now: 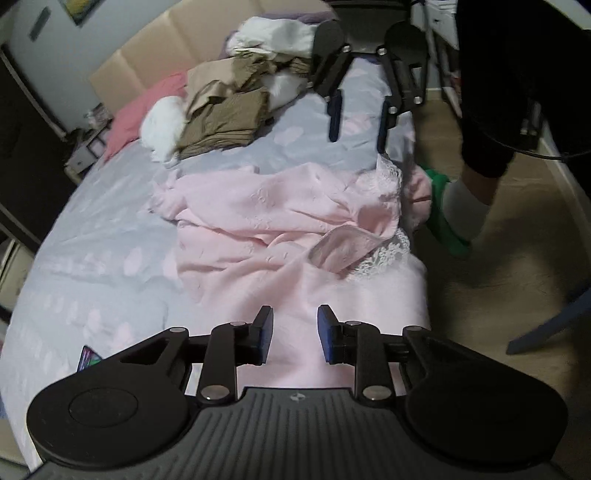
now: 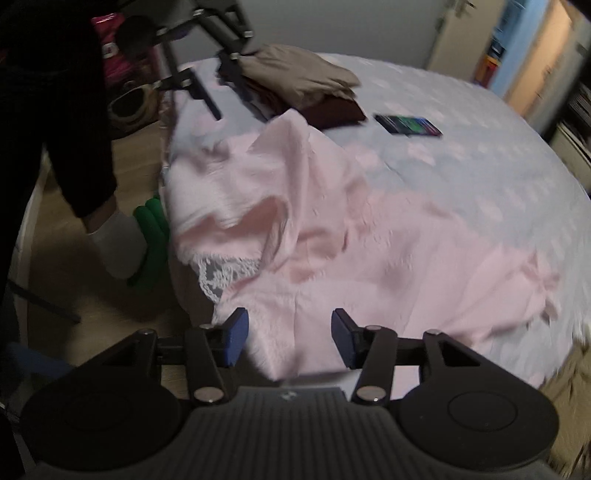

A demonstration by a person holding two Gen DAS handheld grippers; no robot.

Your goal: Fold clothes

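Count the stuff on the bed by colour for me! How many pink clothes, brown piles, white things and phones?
Pink garment spread out, lace-trimmed: 1
Pink cloth by the headboard: 1
Brown clothes piles: 2
White clothes heaps: 2
Dark red folded item: 1
Phone: 1
Total: 8

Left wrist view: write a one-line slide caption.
Open left claw poised over a crumpled pink garment on the bed, open right claw opposite.
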